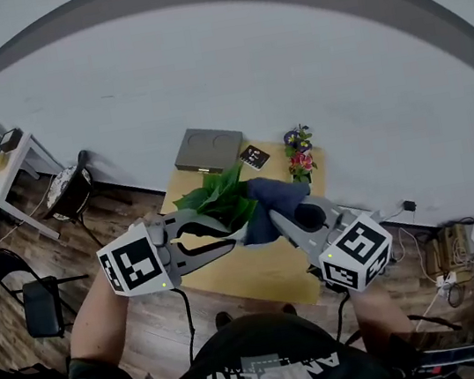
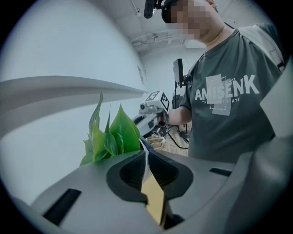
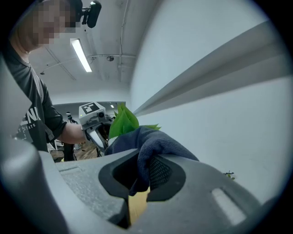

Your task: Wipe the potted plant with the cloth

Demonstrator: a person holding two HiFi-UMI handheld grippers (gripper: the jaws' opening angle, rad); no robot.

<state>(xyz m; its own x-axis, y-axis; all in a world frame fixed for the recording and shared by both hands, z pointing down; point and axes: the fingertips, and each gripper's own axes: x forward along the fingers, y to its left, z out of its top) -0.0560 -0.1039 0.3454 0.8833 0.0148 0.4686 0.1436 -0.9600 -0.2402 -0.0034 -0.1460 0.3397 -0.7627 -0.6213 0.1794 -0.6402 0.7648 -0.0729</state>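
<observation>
**Plant up off the tabletop, cloth on the leaves**

The potted plant is held aloft above the tabletop, with its green leaves fanned toward the wall. It is gripped low down by the left tool. The jaws are clenched on a thin pale edge, judged to be the pot's rim, so the foliage is kept clear for wiping. The dark blue cloth is pressed against the leaves from the right. It is pinched firmly in the right tool, and a loose fold is left ahead of the jaws to do the rubbing. Wiping is judged to be under way. Flowers and a grey box are seen well behind.
</observation>
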